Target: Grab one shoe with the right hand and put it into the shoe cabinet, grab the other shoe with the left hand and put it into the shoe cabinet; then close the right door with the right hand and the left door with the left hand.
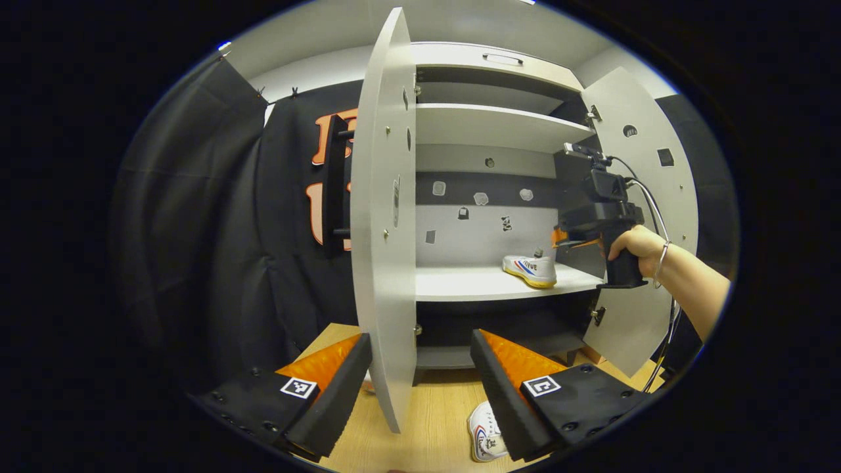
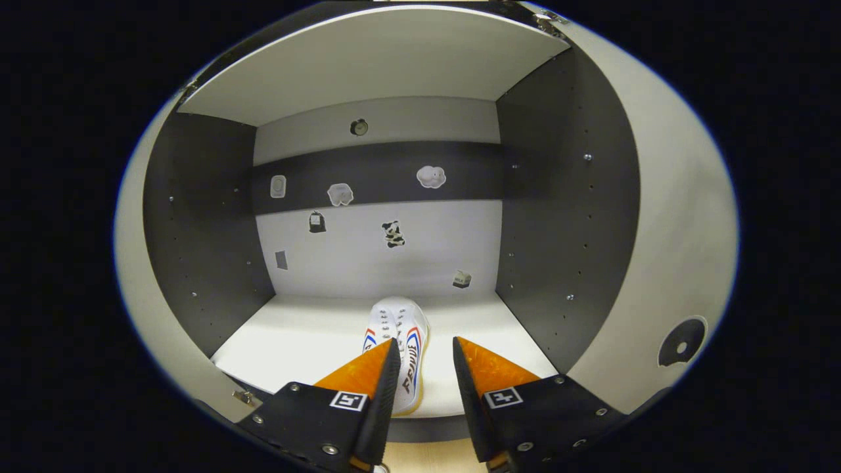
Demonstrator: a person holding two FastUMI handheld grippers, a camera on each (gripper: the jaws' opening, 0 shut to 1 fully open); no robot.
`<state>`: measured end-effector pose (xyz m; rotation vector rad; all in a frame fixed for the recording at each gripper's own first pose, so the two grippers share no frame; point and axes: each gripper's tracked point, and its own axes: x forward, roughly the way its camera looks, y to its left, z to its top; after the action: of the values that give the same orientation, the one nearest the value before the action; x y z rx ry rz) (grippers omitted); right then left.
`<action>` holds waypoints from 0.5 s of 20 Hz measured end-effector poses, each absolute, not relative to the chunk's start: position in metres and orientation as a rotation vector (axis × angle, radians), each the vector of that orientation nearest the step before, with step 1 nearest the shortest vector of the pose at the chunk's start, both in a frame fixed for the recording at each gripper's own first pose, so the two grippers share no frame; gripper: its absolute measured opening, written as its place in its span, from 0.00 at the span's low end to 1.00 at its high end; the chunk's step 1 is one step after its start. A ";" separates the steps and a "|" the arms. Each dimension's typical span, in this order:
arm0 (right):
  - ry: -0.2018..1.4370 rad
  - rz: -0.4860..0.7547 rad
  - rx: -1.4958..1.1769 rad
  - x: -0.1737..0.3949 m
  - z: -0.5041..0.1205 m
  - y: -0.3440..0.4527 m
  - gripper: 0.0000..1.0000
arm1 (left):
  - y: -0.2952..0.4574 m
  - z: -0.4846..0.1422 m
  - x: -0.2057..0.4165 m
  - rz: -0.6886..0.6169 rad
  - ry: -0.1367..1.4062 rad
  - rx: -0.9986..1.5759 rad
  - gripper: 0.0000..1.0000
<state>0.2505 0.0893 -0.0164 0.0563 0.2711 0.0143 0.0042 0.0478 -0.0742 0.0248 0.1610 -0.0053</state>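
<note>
One white shoe with red and blue stripes (image 1: 529,270) (image 2: 396,326) lies on the middle shelf (image 1: 473,284) of the open shoe cabinet. My right gripper (image 2: 424,353) (image 1: 558,239), held by a hand (image 1: 634,246), hovers just in front of that shelf, open, its fingers not pressing the shoe. The other white shoe (image 1: 485,430) lies on the wooden floor below the cabinet, partly hidden behind my left gripper's right finger. My left gripper (image 1: 420,368) is open and holds nothing; the left door's edge stands between its fingers farther off.
The left door (image 1: 384,217) swings out edge-on toward me with a dark handle (image 1: 334,184) on its outer face. The right door (image 1: 647,197) stands wide open behind the hand. Upper shelves (image 1: 493,125) are bare. Small stickers dot the cabinet's back wall (image 2: 394,249).
</note>
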 end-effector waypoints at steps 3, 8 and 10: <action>0.208 0.026 0.046 0.212 -0.002 0.085 0.66 | 0.035 -0.088 0.000 -0.023 0.178 0.029 0.98; 0.165 0.035 0.054 0.150 0.002 0.076 0.83 | 0.011 -0.125 -0.009 -0.059 0.241 0.046 0.98; 0.152 0.024 0.052 0.125 0.000 0.068 0.88 | -0.001 -0.146 -0.009 -0.086 0.287 0.037 0.99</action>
<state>0.1254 0.0680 -0.0002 0.0524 0.1522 0.0236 -0.0091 -0.0009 -0.1457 0.0374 0.2871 -0.0861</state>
